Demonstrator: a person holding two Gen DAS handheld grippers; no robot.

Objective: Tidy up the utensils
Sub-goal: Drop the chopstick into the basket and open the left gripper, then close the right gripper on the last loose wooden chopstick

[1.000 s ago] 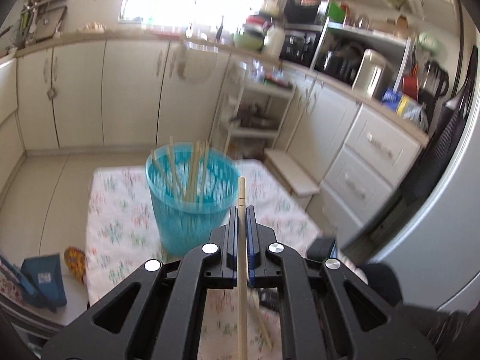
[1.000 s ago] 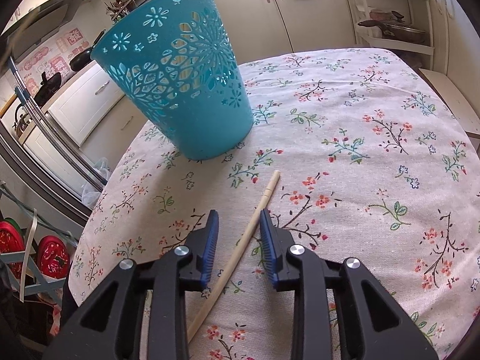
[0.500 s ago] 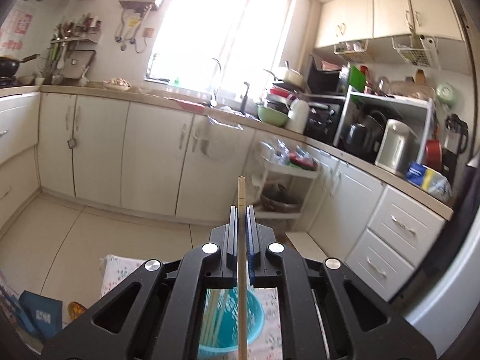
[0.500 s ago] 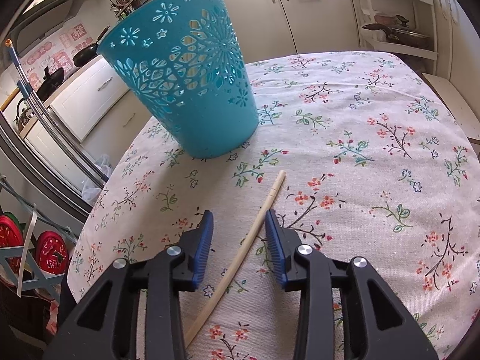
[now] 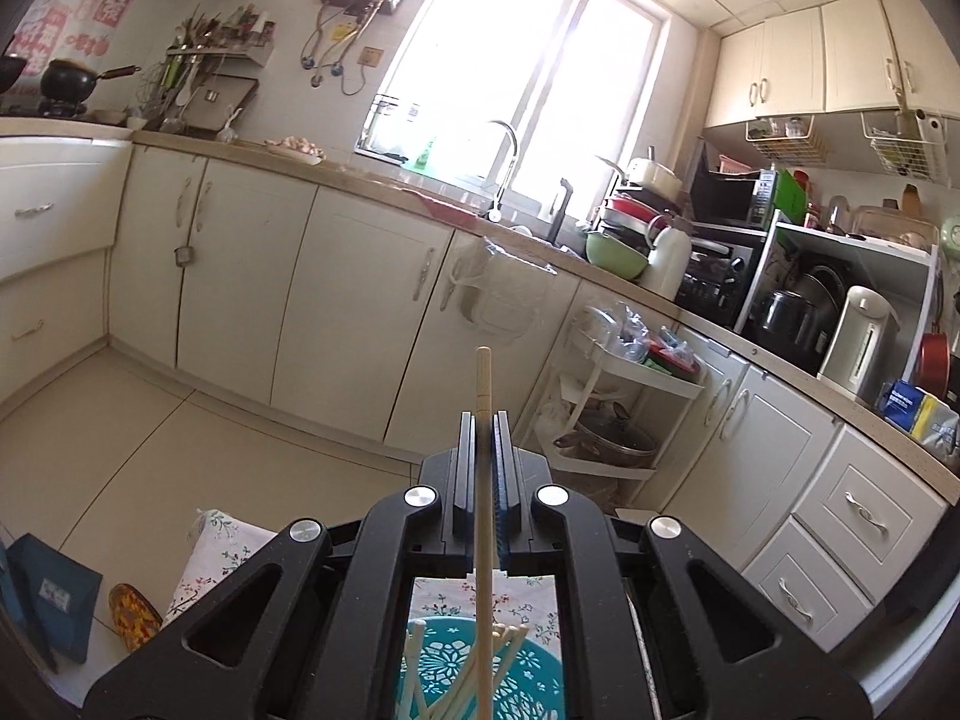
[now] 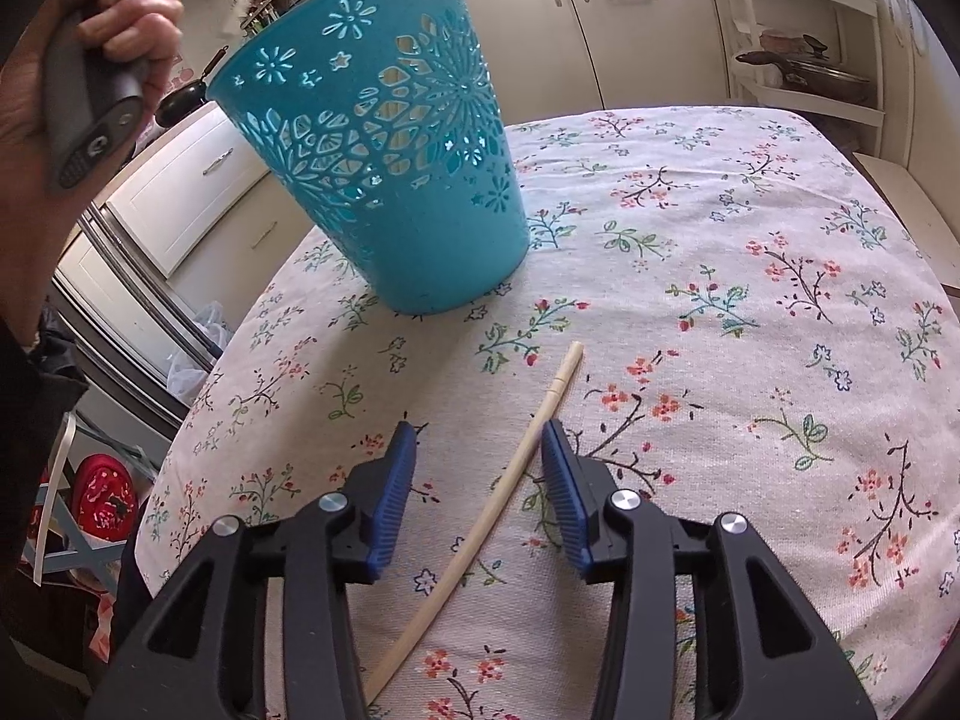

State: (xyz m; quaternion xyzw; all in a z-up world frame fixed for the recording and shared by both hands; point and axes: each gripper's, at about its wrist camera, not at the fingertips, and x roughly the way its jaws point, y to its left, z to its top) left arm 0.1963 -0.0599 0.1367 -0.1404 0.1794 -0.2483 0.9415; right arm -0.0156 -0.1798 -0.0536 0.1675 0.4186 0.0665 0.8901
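Note:
My left gripper (image 5: 483, 420) is shut on a wooden chopstick (image 5: 483, 384) that stands upright between the pads, its lower end over the teal basket (image 5: 456, 666), which holds several chopsticks. In the right wrist view the teal cut-out basket (image 6: 390, 180) stands on the floral tablecloth (image 6: 750, 252). My right gripper (image 6: 477, 438) is open low over the cloth, its pads either side of a second chopstick (image 6: 510, 474) lying on the cloth. The hand holding the left gripper shows at the upper left (image 6: 102, 42).
Kitchen cabinets (image 5: 360, 312) and a cluttered counter (image 5: 660, 252) lie beyond the table. A wire rack with a pan (image 6: 804, 72) stands past the table's far edge. The table's left edge (image 6: 198, 408) drops off toward a fridge and red items.
My left gripper has lifted and tilted up with its chopstick, so the basket dropped to the view's bottom. My right gripper opened wider around the lying chopstick and crept forward.

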